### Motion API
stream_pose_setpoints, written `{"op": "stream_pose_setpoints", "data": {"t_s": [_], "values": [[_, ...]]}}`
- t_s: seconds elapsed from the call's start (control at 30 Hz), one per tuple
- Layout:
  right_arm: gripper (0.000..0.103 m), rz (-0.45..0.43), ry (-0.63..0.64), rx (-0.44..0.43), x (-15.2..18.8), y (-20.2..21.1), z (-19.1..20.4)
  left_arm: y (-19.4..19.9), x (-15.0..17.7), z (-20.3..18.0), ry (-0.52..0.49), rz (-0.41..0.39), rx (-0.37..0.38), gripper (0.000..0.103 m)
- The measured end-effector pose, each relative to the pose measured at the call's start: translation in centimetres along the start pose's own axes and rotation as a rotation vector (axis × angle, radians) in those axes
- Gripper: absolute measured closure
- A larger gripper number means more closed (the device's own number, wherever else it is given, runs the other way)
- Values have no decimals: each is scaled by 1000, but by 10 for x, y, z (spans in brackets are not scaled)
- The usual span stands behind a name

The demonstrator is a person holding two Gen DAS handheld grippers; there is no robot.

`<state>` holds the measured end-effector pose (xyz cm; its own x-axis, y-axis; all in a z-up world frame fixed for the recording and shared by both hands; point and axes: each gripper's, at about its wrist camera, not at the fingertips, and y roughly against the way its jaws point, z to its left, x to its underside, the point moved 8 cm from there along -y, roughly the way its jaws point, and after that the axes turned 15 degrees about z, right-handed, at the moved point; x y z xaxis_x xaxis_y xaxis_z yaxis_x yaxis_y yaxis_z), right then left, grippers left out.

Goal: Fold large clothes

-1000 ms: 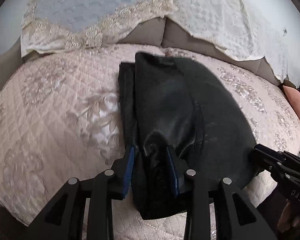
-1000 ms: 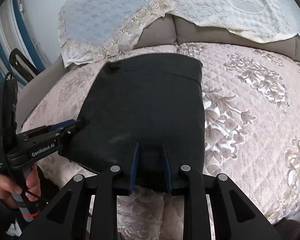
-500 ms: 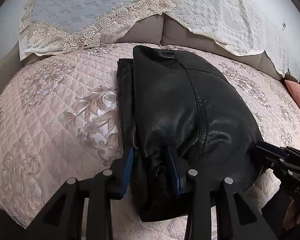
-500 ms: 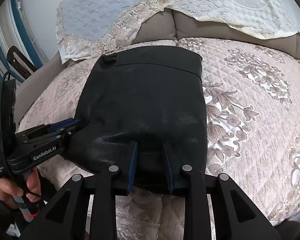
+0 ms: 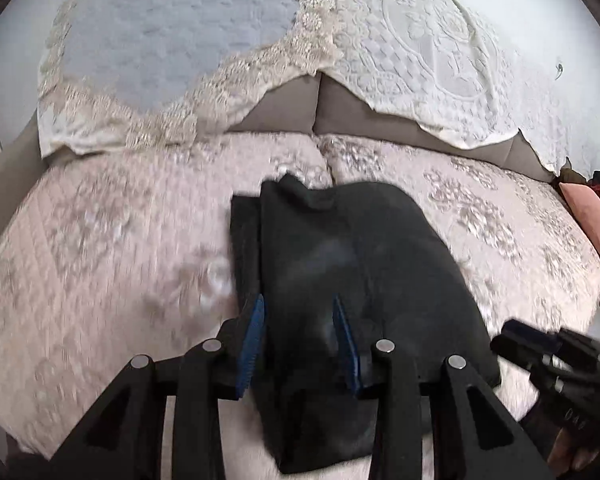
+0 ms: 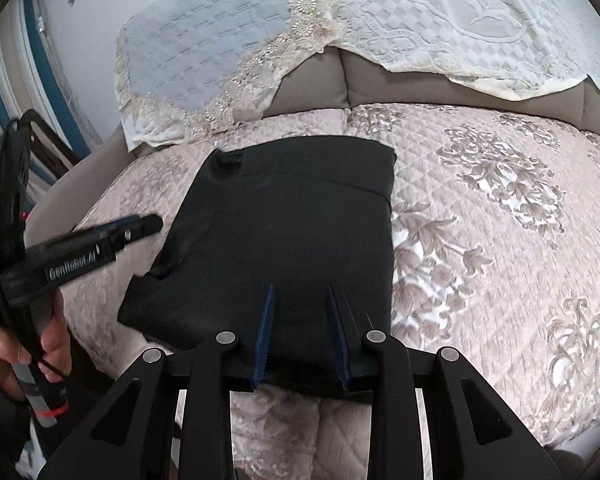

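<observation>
At the far left of the right wrist view, a person's hand (image 6: 24, 354) grips the handle of the left claw (image 6: 150, 225). Its tip sits just beside the left edge of the black garment (image 6: 292, 232) but apart from it, with bare quilted cover (image 6: 500, 248) showing between. Seen from its own blurred camera, the jaws stand partly open with dark cloth below the gap, and they appear to pinch nothing.

The garment is a folded, leather-like rectangle lying flat on the quilted cover. Its long axis runs away from both cameras toward the taupe back cushions (image 6: 312, 80) and their lace covers (image 6: 440, 12).

The right claw (image 6: 301, 288) hangs over the garment's near edge, right of the middle. Its jaws are partly open and the cloth between the pads lies smooth and unbunched — so it seems to hold nothing.

The next move likely turns on this: the near edge lies directly ahead of and under the right claw, which is the closer of the two, while the left must come inward to reach its side. A lengthwise fold — near edge carried toward the cushions — would need both at that edge.
</observation>
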<state>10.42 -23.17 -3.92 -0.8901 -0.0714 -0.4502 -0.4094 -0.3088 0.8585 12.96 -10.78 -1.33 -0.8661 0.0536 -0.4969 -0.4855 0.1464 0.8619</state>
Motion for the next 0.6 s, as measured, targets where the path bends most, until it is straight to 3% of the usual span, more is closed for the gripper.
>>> {"op": "stream_pose_setpoints", "data": {"t_s": [0.17,0.27,0.33,0.47,0.6], "values": [[71,-5,-14,-2,-14,-5,-7,-33,-23,-7,1,35,18,65],[70,4,-21,-2,-18,-12,-11,-65,-16,-1,12,100,1,65],[69,15,-26,-12,-20,-18,-14,-74,-10,3,14,101,10,63],[46,21,-60,-33,-25,-25,-31,-69,-8,3,-6,86,3,63],[44,23,-115,-66,-30,-28,-47,-67,-9,9,6,93,-3,54]]}}
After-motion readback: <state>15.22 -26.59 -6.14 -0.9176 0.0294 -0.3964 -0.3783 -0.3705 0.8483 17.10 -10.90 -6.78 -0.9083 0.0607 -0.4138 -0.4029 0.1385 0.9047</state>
